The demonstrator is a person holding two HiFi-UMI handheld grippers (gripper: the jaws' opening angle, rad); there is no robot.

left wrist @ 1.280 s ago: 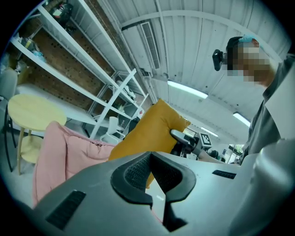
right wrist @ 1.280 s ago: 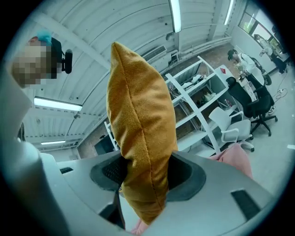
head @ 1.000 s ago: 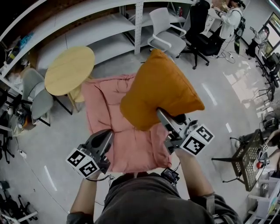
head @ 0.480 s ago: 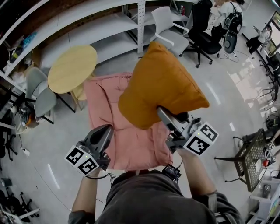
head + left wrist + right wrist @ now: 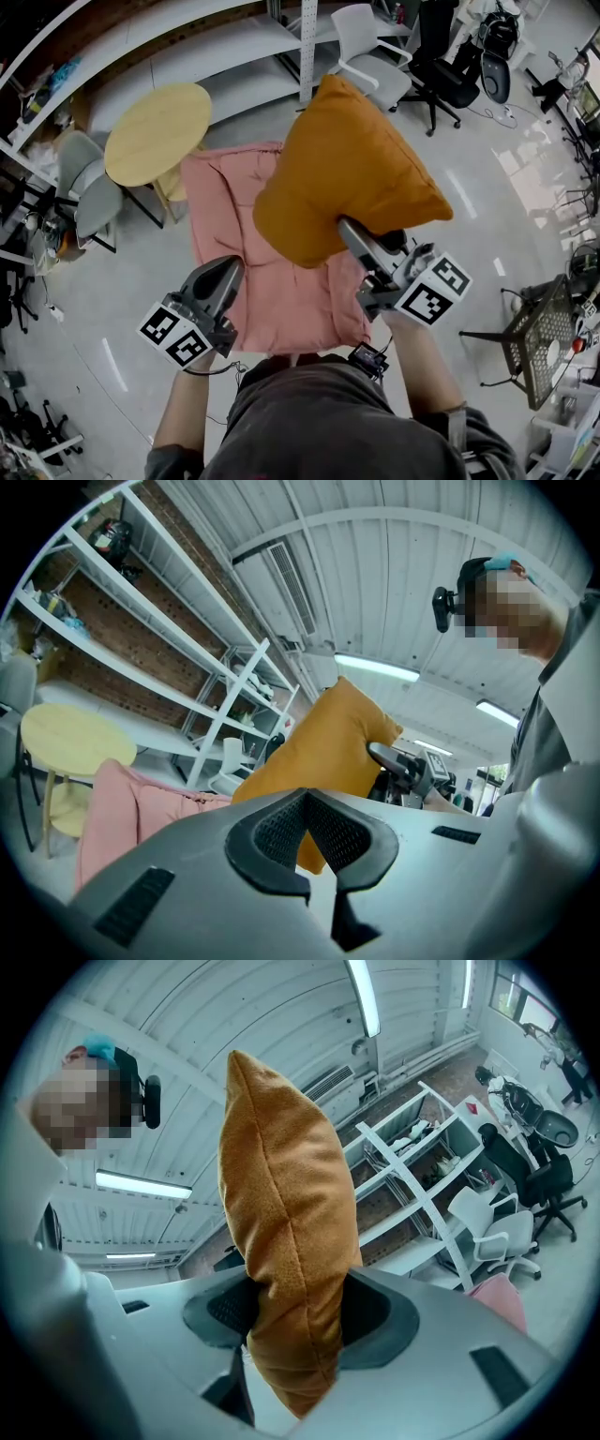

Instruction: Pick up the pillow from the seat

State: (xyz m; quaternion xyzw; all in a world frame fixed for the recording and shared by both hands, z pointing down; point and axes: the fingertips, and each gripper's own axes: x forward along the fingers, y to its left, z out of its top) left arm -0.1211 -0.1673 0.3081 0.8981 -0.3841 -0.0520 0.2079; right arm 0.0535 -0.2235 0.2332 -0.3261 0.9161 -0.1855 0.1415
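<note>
An orange pillow [image 5: 352, 169] hangs in the air above a seat covered with a pink cushion [image 5: 220, 202]. My right gripper [image 5: 349, 232] is shut on the pillow's lower corner; in the right gripper view the pillow [image 5: 281, 1222] stands upright, squeezed between the two pads of the gripper [image 5: 295, 1312]. My left gripper [image 5: 225, 274] hovers over the front left of the pink cushion, shut with nothing in it. In the left gripper view its pads [image 5: 281, 832] meet, and the pillow [image 5: 319, 738] shows beyond them.
A round yellow table [image 5: 155, 131] and a grey chair [image 5: 89, 202] stand left of the seat. Behind are white shelves [image 5: 187, 56], a white office chair [image 5: 370, 61] and a black one [image 5: 450, 70]. A black wire basket [image 5: 534, 337] sits at the right.
</note>
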